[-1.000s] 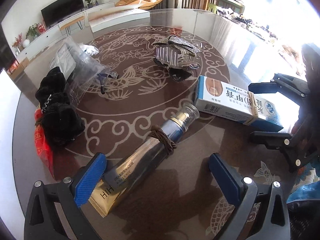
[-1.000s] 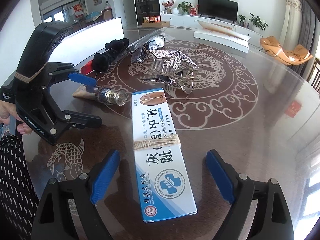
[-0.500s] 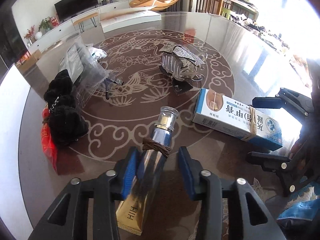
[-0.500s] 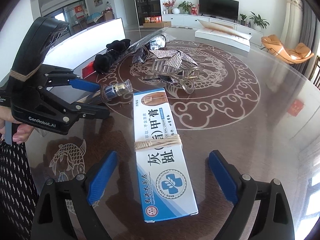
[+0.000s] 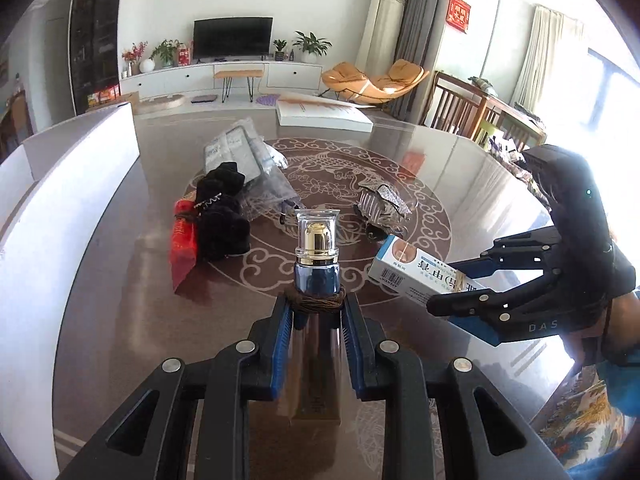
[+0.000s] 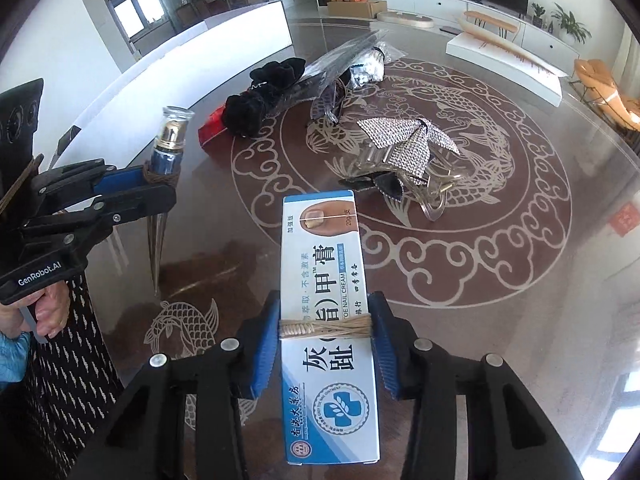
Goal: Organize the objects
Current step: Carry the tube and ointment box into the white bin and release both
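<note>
Blue-padded left tongs: pinching the cosmetic tube, upright, lifted off the worktop.
Right tongs: clamped on the nail cream box at its twine band.
Worktop centre: rhinestone hair clip, black scrunchies.

Bright daylight from blown-out windows; glare across the glossy table; strong fisheye curvature, dark vignetted corners.

Right gripper: fingers clamped on nail cream box, at its twine band.
Left gripper: grips upright cosmetic tube.
Tabletop: rhinestone hair clip, black scrunchies.
</note>
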A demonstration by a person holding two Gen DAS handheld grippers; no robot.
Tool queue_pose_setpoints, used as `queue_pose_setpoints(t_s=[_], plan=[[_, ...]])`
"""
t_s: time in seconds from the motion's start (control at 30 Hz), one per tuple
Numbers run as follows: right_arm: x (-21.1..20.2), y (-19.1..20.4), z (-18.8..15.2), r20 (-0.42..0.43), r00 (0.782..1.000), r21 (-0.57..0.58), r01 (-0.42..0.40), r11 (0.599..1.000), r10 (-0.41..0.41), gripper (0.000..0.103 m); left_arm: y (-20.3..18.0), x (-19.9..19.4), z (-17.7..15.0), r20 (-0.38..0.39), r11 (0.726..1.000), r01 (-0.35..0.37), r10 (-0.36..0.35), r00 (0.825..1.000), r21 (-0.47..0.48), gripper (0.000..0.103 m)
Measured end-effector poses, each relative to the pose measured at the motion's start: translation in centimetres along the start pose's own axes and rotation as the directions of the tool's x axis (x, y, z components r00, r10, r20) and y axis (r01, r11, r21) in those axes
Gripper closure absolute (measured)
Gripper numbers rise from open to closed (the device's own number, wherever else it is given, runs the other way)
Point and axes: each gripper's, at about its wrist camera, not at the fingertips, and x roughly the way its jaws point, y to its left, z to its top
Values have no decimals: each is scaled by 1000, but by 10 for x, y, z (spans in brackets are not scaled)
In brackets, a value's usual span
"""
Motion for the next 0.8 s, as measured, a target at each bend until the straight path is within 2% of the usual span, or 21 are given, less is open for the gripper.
queue_pose_setpoints(t_s=[0.1,0.2,0.4,0.47,0.6,0.63,0.67,0.73,0.8], plan=[[-20,11,11,56,997,20,-52,998,51,59,13,-37,-6,93,997,-10,17,996,-75,78],[-37,29,34,100,991,12,-95,995,93,59,30,-70,-7,174,989,-20,45,984,-145,78],[-55,89,104,169,965,-62,-193,979,201,59,88,-135,8,257,964,-45,115,960,-263,78],[-52,116,133,188,951,-81,-235,969,247,59,120,-149,13,247,947,-69,151,957,-314,78],[-30,181,192,198,917,-115,-329,937,346,59,189,-159,14,164,898,-182,266,950,-401,78],[-21,198,204,194,908,-112,-355,928,371,59,207,-159,13,142,882,-199,283,949,-427,77],[-9,214,216,187,901,-105,-378,920,392,59,225,-158,11,133,869,-185,274,952,-459,78],[15,243,234,178,891,-90,-407,909,417,59,252,-154,9,68,838,-274,344,936,-472,78],[39,268,246,167,882,-71,-435,898,440,59,273,-148,8,35,827,-311,369,929,-468,78]])
